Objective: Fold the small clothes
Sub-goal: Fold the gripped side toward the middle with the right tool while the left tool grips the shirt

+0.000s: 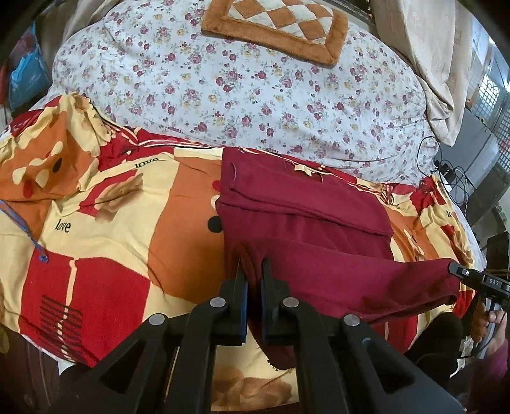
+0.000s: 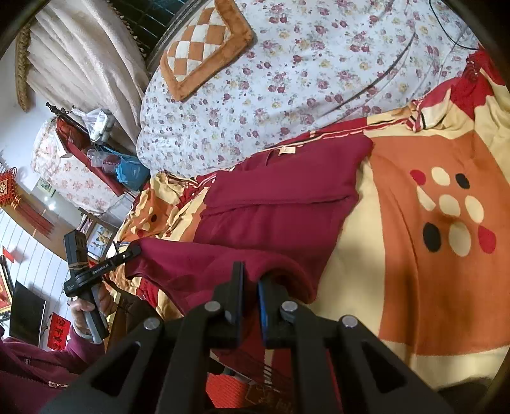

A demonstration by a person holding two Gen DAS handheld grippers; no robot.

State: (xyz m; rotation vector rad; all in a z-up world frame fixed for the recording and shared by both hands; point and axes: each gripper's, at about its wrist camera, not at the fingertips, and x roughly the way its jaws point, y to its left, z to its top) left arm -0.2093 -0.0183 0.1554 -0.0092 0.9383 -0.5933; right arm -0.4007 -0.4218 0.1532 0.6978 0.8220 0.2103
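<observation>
Both grippers' fingers (image 1: 251, 277) pinching garment (image 1: 306, 207) hem.

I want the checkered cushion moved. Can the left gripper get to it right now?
Probably not yet. The left gripper is shut on the maroon shirt, and the cushion lies far up the bed, beyond the floral quilt. Nothing blocks the way, though.

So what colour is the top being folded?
The top is plain dark maroon, clearest in the left wrist view.

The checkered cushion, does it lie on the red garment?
No, the cushion lies on the floral cover, far beyond the garment.
</observation>
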